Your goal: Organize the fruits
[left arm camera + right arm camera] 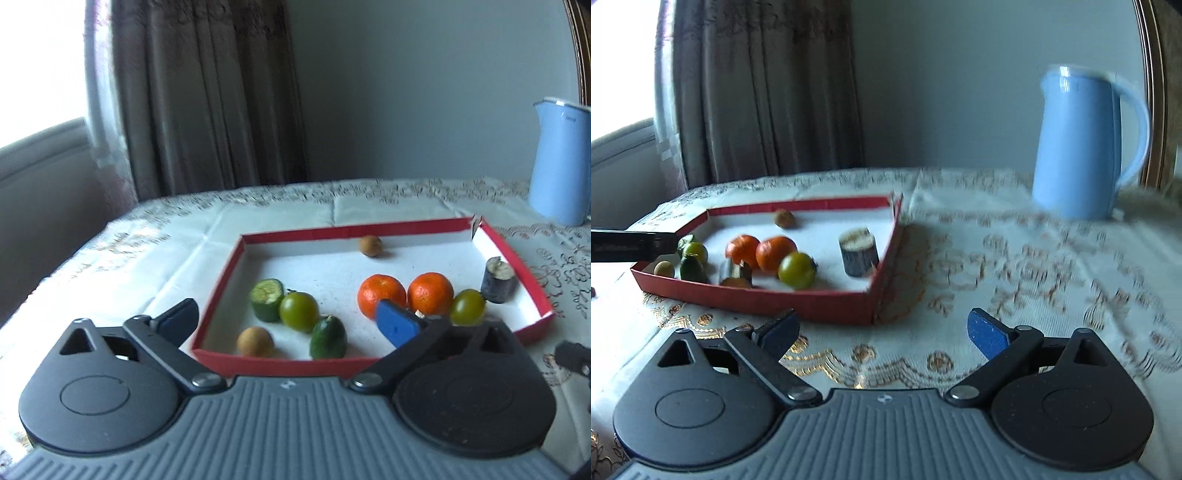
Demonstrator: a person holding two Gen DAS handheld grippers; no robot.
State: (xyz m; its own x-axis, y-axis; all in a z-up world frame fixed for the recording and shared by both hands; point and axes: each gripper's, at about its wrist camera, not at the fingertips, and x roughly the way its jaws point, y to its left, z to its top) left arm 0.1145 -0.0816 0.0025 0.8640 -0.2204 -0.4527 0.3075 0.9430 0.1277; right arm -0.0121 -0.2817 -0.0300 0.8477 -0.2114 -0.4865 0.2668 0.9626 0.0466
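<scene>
Ahead of the jaws, a matt cardboard tray [218, 291] (red outside, white inside) on an embroidered cloth [997, 258]; glossy plastic jug [1078, 147] beyond.

A flat red box [221, 291] with a white floor holds all the fruit. Two orange mandarins [382, 295] sit side by side in the middle, touching. A green tomato [299, 311] rests just beside two cut green cucumber bits [266, 299]. Another green tomato [467, 307] sits to the right (next to a dark stubby chunk [498, 280]). One small brown ball [255, 341] lies near the front wall, one [370, 245] by the back wall.
</scene>
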